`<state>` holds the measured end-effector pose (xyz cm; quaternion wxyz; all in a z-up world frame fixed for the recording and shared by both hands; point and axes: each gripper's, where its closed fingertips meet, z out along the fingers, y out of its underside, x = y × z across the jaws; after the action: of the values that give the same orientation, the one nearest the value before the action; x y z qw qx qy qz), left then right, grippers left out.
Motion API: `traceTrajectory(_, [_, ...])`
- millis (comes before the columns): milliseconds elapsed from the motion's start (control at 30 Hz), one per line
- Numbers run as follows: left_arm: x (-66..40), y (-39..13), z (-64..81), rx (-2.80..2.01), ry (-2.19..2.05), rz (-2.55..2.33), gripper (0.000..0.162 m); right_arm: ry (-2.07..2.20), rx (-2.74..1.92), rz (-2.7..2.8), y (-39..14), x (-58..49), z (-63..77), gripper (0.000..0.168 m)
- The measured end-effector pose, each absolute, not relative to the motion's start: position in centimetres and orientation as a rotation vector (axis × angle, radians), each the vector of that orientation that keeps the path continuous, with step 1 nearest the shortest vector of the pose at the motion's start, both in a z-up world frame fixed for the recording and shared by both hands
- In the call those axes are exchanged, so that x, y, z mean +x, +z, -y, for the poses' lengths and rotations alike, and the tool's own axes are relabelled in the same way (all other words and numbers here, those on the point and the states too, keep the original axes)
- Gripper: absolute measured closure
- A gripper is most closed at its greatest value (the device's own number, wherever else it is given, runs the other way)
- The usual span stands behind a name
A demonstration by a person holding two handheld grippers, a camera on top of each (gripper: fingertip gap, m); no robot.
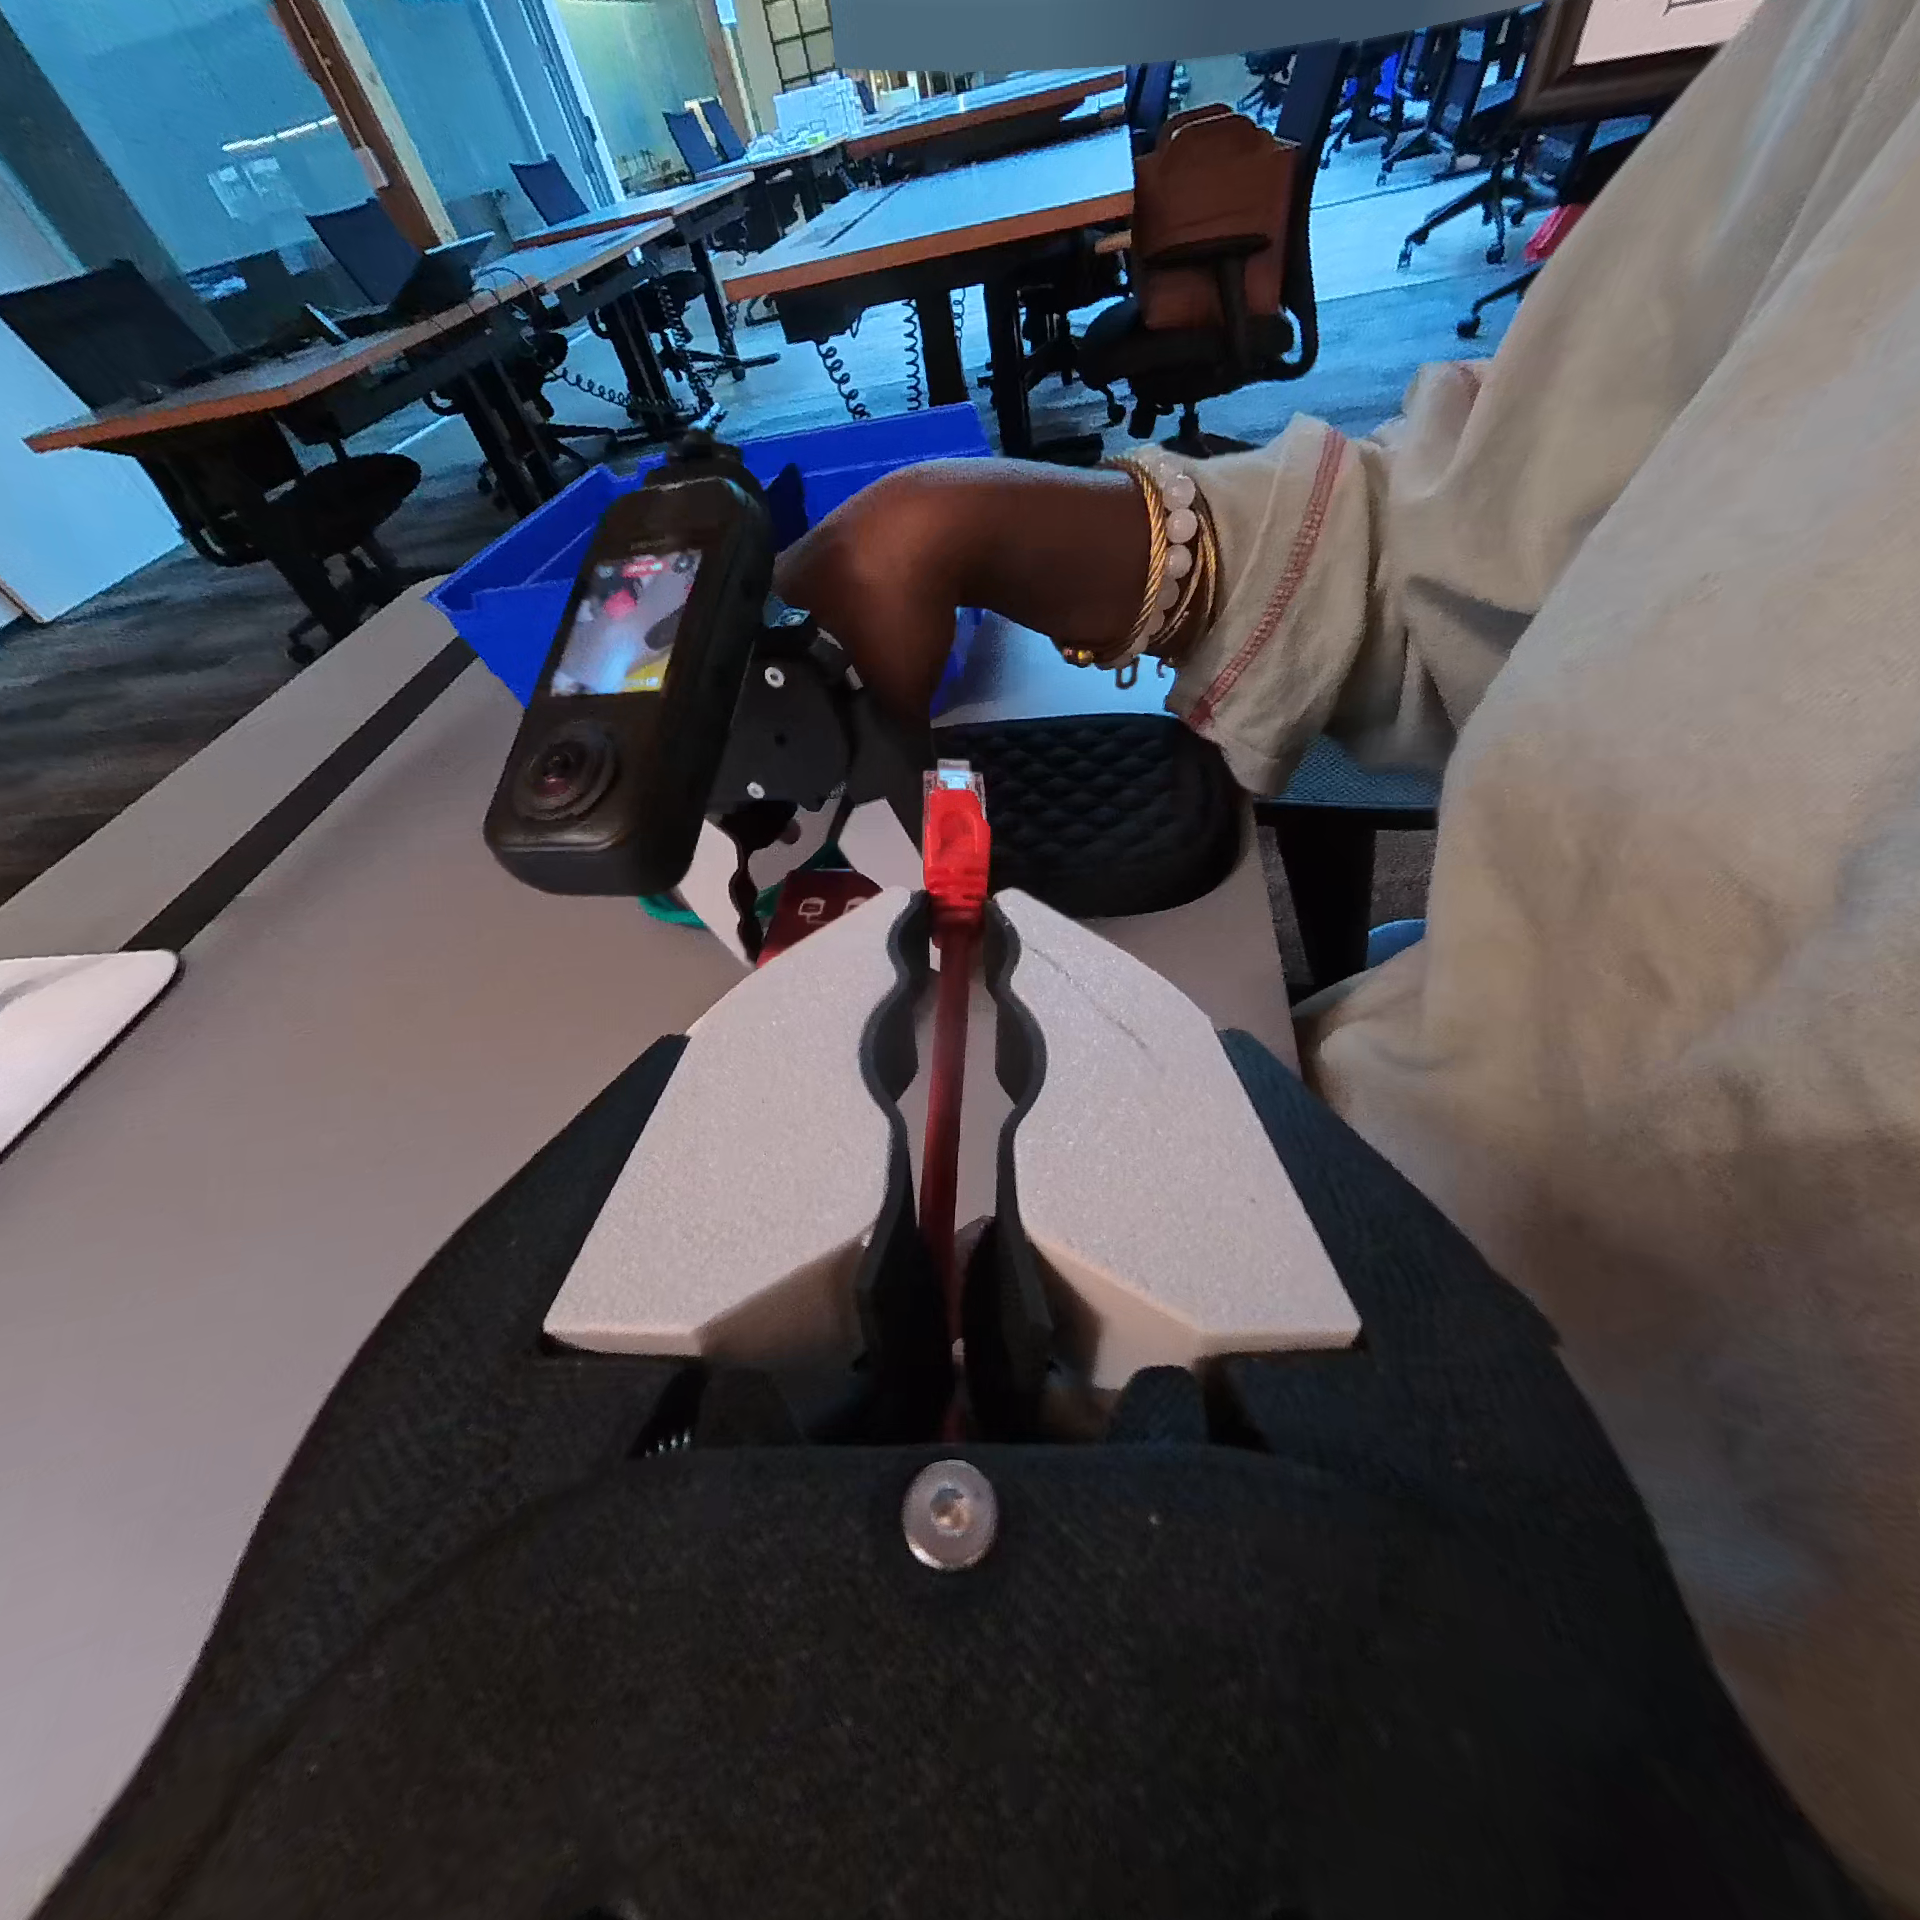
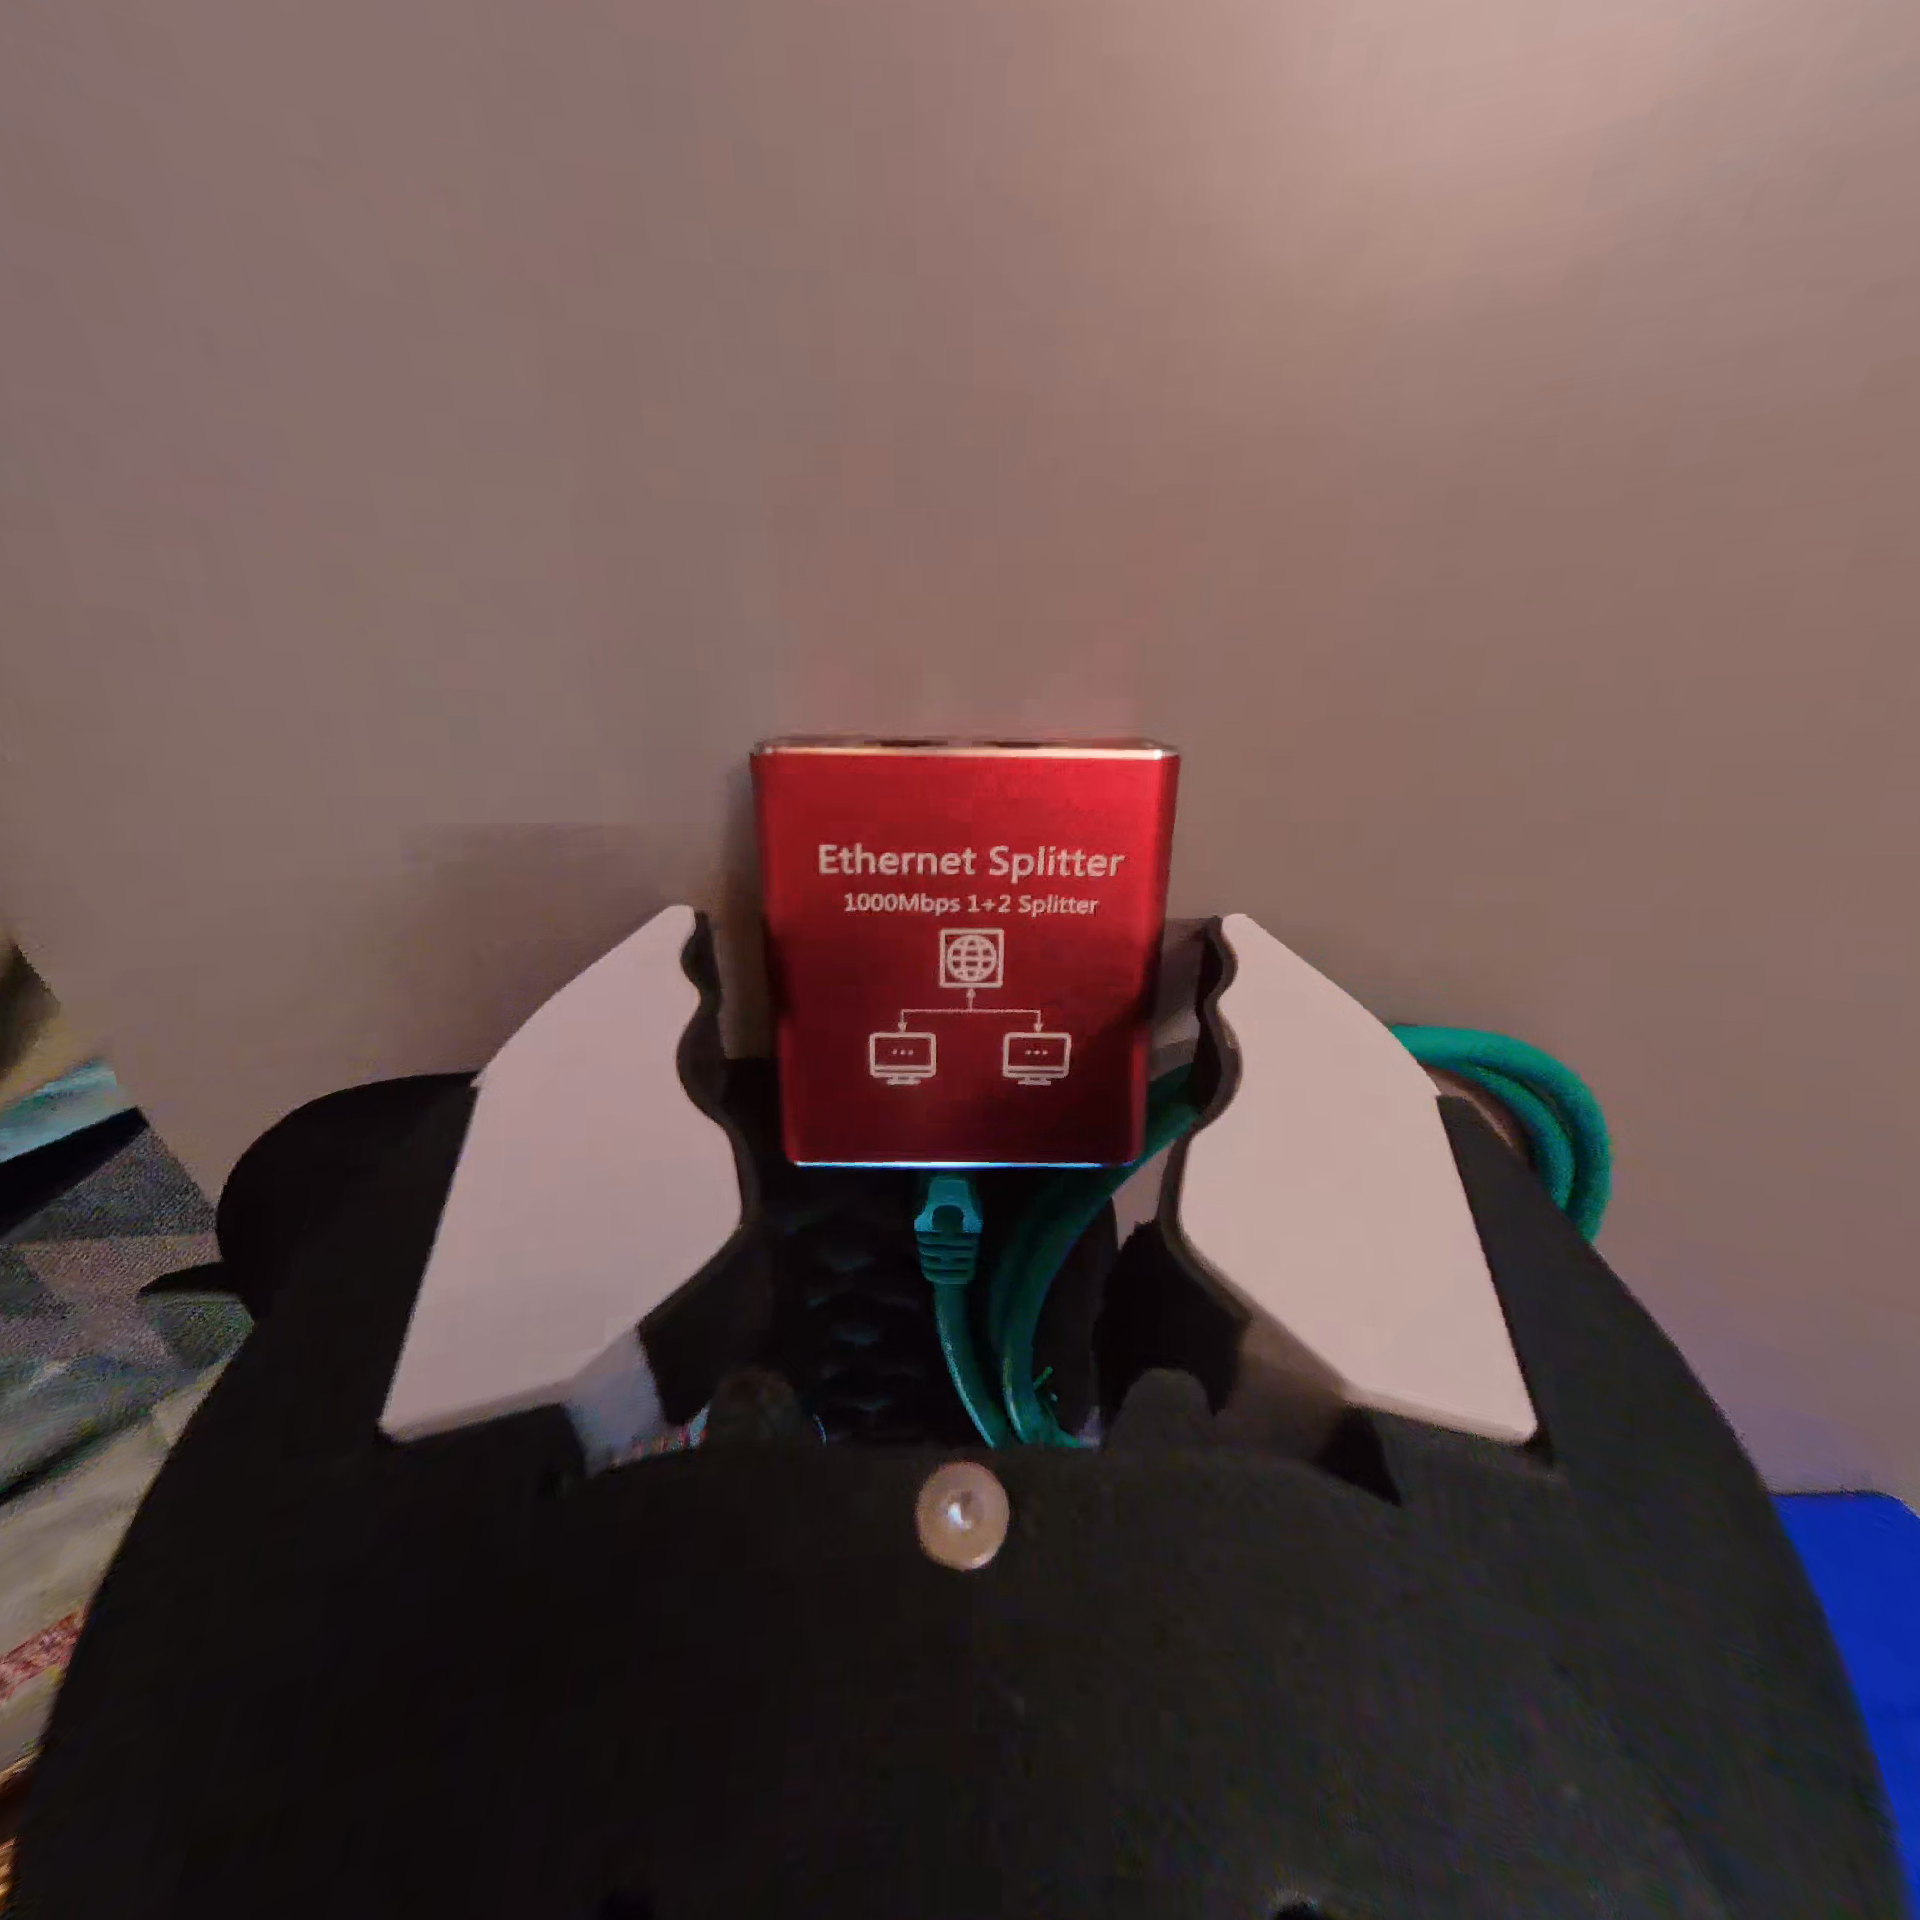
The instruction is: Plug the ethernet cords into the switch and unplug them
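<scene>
My left gripper (image 1: 953, 904) is shut on a red ethernet cord (image 1: 940, 1122). Its red plug (image 1: 954, 831) sticks out forward past the fingertips, above the grey table (image 1: 312, 1143). A corner of the red switch (image 1: 821, 914) shows just ahead, under the right gripper's black camera (image 1: 623, 707), which a hand (image 1: 935, 561) holds. In the right wrist view my right gripper (image 2: 956, 920) looks down and is open, straddling the red switch (image 2: 966, 810) with a thin gap on each side. A green ethernet cord (image 2: 945, 1236) is plugged into the switch's near side.
A blue bin (image 1: 499, 613) stands behind the right gripper and a black quilted pad (image 1: 1091, 810) lies to its right. A white object (image 1: 62, 1018) lies at the table's left edge. The person's pale sleeve (image 1: 1558, 727) fills the right. Green cord loops (image 2: 1548, 1122) lie beside the switch.
</scene>
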<state>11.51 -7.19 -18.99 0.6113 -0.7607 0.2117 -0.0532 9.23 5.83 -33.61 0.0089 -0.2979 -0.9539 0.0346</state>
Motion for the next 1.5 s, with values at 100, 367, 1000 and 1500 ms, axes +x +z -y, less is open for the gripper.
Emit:
traceTrajectory(100, [11.0, -19.4, 7.0, -1.778, -0.094, -0.468, 0.153, 0.177, -0.891, 2.972, -33.4, 8.8, -5.4, 0.098])
traceTrajectory(367, [8.9, -22.7, 5.4, -1.962, -0.006, -0.433, 0.152, 0.876, -0.754, 2.677, -28.8, 10.2, -3.3, 0.098])
traceTrajectory(1000, [11.3, -25.6, 3.0, -1.993, -0.095, -0.614, 0.152, 0.877, -0.584, 2.715, -28.3, 12.2, -1.3, 0.099])
traceTrajectory(1500, [11.9, -26.7, 2.3, -2.025, -0.175, -0.566, 0.153, 0.783, -0.530, 2.616, -29.0, 12.0, -1.2, 0.099])
